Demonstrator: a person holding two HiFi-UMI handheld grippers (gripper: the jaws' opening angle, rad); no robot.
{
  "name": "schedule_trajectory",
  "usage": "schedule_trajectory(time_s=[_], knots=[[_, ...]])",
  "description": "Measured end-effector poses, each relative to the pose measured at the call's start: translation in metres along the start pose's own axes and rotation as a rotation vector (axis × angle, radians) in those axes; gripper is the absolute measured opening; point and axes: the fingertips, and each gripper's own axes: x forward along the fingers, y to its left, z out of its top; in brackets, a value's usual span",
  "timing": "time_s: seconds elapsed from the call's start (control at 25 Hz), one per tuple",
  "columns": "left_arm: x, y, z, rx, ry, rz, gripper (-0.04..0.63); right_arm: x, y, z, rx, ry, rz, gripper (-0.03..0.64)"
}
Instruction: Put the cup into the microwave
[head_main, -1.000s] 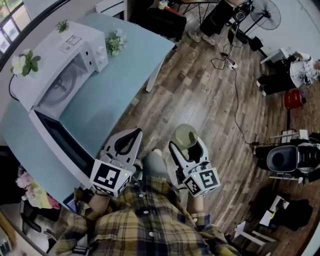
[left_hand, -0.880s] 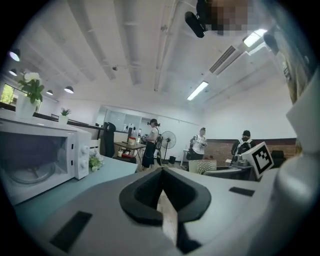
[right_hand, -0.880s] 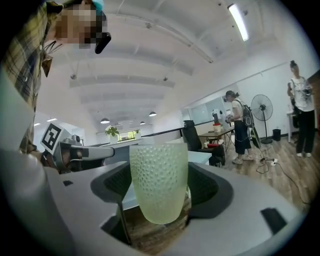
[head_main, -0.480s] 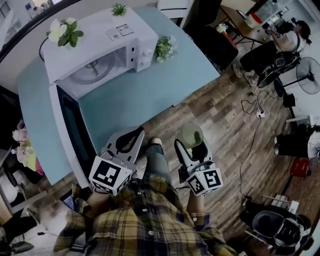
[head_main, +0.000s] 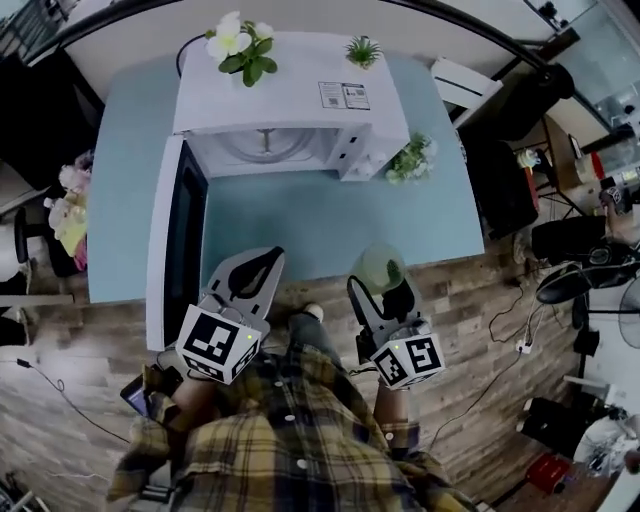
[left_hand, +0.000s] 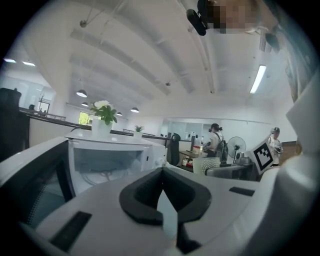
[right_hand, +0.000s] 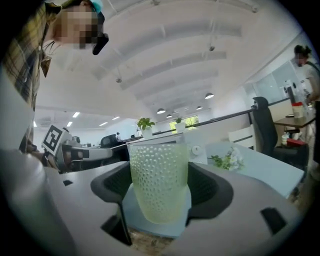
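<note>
Right gripper (head_main: 380, 284) pinches the dimpled green cup (right_hand: 159, 180) by its sides, upright, at lower centre of the head view, near the front edge of the table (head_main: 330, 220). Left gripper (head_main: 252, 272) is pressed together on nothing. Microwave (head_main: 290, 100) stands at upper centre, its door (head_main: 178, 250) swung open leftward.

Risks, as judged:
- The cup rim strikes the cavity's upper edge on entry.
- The left gripper knocks the open door.
- The tapered cup slips downward in the grip.
</note>
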Motion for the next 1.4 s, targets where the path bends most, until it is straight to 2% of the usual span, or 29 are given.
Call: schedule_trajectory(time_s=[0.32, 0.64, 0.84, 1.04, 1.4], knots=[[-0.003, 0.018, 0.012, -0.037, -0.043, 0.212, -0.009, 0.04, 0.008, 0.017, -0.057, 0.045, 0.239, 0.351], [0.003, 0.021, 0.006, -0.073, -0.111, 0.368, -0.009, 0.048, 0.002, 0.016, -0.109, 0.065, 0.384, 0.351], [0.006, 0.019, 0.004, -0.08, -0.121, 0.406, -0.009, 0.053, -0.004, 0.019, -0.12, 0.064, 0.42, 0.351], [0.005, 0.038, 0.009, -0.086, -0.124, 0.428, -0.009, 0.076, 0.005, 0.021, -0.115, 0.071, 0.441, 0.351], [0.016, 0.077, 0.017, -0.086, -0.132, 0.392, -0.009, 0.133, 0.028, 0.03, -0.141, 0.035, 0.447, 0.351]])
